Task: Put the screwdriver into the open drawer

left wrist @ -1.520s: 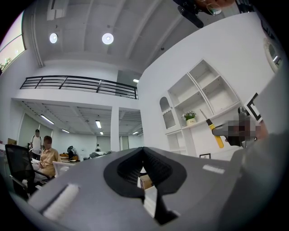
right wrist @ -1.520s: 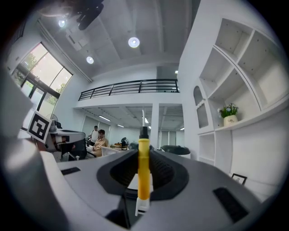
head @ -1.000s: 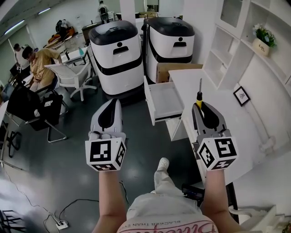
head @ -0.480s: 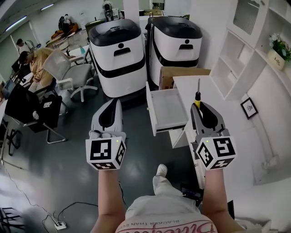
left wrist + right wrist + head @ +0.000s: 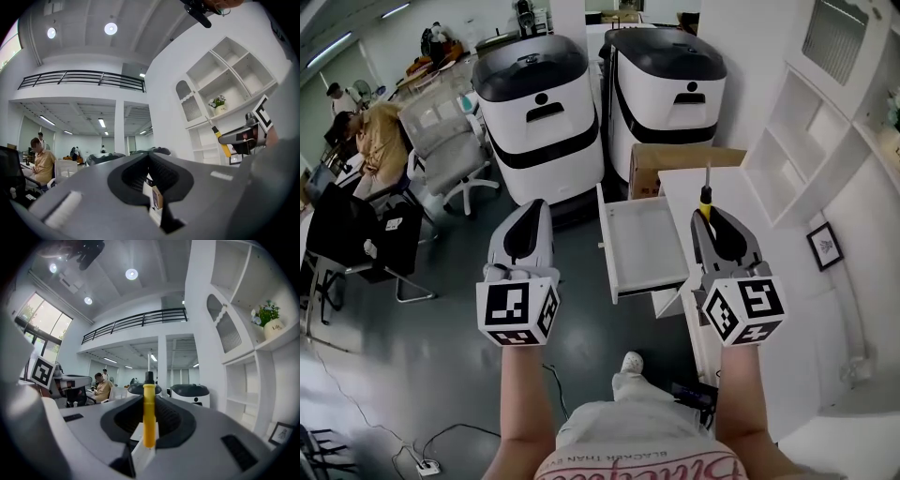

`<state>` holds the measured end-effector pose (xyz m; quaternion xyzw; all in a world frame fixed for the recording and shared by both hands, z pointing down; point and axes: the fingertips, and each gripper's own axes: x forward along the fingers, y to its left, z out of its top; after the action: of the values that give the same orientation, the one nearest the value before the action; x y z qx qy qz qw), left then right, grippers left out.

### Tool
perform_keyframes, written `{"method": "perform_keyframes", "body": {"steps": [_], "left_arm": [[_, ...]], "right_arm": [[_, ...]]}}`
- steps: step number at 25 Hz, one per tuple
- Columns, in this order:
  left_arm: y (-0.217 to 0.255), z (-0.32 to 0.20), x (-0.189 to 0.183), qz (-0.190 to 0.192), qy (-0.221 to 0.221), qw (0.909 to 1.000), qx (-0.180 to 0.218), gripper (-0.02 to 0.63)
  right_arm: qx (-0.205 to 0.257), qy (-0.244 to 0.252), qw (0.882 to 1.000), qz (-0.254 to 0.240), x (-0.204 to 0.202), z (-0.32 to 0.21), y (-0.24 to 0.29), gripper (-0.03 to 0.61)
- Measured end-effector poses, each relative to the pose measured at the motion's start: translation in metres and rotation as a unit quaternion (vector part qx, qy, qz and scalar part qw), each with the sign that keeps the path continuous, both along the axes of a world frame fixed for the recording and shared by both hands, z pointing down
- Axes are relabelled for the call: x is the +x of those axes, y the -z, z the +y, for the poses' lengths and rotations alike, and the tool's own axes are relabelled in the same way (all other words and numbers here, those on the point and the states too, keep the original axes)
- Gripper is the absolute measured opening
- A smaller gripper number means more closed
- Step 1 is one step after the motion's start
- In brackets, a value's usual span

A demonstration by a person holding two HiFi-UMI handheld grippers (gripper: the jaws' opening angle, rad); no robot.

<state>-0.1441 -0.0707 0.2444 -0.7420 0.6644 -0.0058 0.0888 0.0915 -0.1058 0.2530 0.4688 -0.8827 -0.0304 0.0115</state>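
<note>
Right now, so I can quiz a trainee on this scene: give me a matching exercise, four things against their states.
Things:
1 screwdriver
2 drawer
3 left gripper
4 box

States:
A shut, holding nothing
B brown
C pulled open, empty
D held by the right gripper

Pairs: 1-D, 2-C, 3-A, 4-B

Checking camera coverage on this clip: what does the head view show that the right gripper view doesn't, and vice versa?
Head view only: the open drawer and the cardboard box. Right gripper view only: the balcony railing and ceiling lights. Both: the yellow-handled screwdriver clamped in the right gripper's jaws, plus the white machines.
</note>
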Motion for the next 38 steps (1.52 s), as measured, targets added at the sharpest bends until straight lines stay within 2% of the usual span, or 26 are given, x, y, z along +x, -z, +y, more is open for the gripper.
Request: {"method": "perform_keyframes", "body": {"steps": [9, 20, 30, 38], "left_arm": [[-0.010, -0.077, 0.007, 0.007, 0.002, 0.9999, -0.011, 0.011], [-0.036, -0.113, -0.006, 0.017, 0.012, 0.9990, -0.039, 0.011], [-0.070, -0.155, -0.025, 0.028, 0.000, 0.9970, -0.072, 0.011], [-0.094, -0.193, -0.033, 0.031, -0.021, 0.9941, -0.101, 0.011]], "right_arm": [[-0.023, 0.006, 1.000, 0.001, 0.003, -0.077, -0.014, 0.080], [-0.067, 0.015, 0.997, 0.018, -0.013, -0.122, -0.051, 0.080], [-0.136, 0.006, 0.989, 0.051, -0.035, -0.155, -0.113, 0.080], [-0.214, -0.006, 0.974, 0.070, -0.048, -0.180, -0.181, 0.080]]}}
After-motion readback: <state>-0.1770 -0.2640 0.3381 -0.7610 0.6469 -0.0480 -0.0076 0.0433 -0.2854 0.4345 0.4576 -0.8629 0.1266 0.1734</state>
